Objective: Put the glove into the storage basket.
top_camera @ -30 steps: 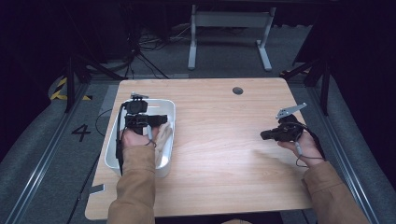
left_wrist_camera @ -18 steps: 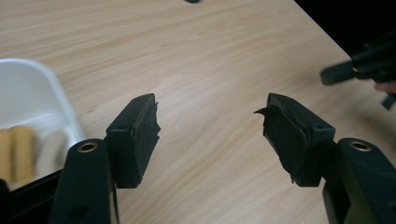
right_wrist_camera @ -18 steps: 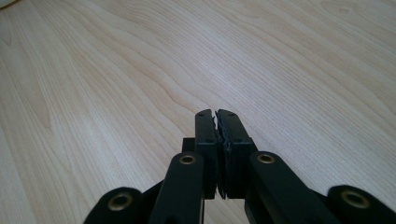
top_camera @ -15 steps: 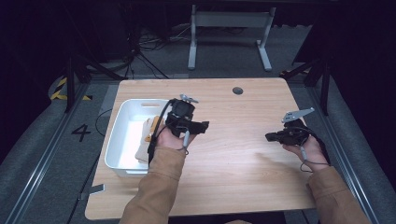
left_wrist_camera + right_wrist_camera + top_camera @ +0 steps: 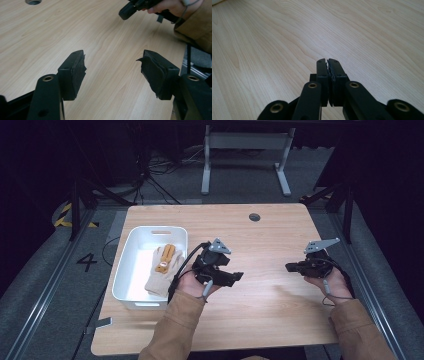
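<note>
A cream work glove with an orange patch (image 5: 162, 265) lies inside a white plastic bin (image 5: 131, 257) at the left of the wooden table (image 5: 270, 235). My left gripper (image 5: 235, 277) hovers over the table's middle, just right of the bin; in the left gripper view its jaws stand wide apart around my left gripper (image 5: 112, 67) with nothing between them. My right gripper (image 5: 291, 267) is held at the right side, pointing left; in the right gripper view my right gripper (image 5: 328, 61) has its jaws pressed together over bare wood, holding nothing.
A round cable hole (image 5: 254, 217) sits near the table's far edge. A grey desk frame (image 5: 245, 155) stands on the floor behind the table. The person's tan sleeves (image 5: 175, 330) come in from the bottom. The right hand and gripper (image 5: 140, 6) show far off in the left gripper view.
The left gripper moved right from over the bin to the table's middle, empty, leaving the glove lying in the bin. The right gripper shifted only slightly.
</note>
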`<state>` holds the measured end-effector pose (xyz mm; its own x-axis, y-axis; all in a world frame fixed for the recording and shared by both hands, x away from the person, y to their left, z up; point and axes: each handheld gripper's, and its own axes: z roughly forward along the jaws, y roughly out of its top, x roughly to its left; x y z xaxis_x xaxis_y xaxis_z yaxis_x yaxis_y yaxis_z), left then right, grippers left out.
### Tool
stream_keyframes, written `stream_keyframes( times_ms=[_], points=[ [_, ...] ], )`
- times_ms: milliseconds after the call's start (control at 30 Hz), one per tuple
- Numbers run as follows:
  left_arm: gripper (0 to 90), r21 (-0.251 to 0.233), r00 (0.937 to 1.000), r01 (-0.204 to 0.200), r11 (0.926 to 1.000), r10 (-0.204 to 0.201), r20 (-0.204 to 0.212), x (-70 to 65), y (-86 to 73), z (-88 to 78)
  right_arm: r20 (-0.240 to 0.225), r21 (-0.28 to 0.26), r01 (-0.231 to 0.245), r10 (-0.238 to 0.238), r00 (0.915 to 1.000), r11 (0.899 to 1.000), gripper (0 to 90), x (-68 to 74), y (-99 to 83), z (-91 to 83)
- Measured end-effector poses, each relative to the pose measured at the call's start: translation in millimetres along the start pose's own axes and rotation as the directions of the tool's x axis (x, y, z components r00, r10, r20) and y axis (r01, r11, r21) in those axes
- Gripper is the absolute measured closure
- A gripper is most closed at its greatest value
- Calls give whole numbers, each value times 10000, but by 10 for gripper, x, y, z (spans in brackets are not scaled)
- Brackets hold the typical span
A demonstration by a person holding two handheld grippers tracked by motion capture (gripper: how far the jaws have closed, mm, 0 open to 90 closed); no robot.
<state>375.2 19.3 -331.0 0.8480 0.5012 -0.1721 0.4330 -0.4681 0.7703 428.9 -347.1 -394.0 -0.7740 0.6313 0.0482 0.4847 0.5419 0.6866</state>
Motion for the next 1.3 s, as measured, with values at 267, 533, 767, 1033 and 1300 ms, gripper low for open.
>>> stream_keyframes(
  times_ms=[267, 533, 767, 1033, 1300],
  points=[
    [373, -95, 9956, -88, 9999, 97, 934, 79, -321, 286, -45, 32, -31, 32, 10000, 10000, 876, -17, -8, 30],
    [377, 196, 9938, 55, 9998, -76, 1111, 92, -508, 540, -251, 65, 134, -132, 9996, 9999, 875, -11, -6, 84],
    [371, 375, 9954, -140, 9992, 104, 948, 82, -647, 770, -269, -22, 47, -48, 9996, 10000, 876, -32, -25, 78],
    [358, 1148, 9967, -792, 9902, 768, 249, 59, -738, 925, -305, 113, 53, -49, 9995, 9999, 875, -39, -44, 120],
    [358, 1205, 9962, -786, 9896, 733, 473, 60, -787, 1006, -315, 165, 3, 2, 9995, 9999, 876, -59, -67, 143]
  ],
)
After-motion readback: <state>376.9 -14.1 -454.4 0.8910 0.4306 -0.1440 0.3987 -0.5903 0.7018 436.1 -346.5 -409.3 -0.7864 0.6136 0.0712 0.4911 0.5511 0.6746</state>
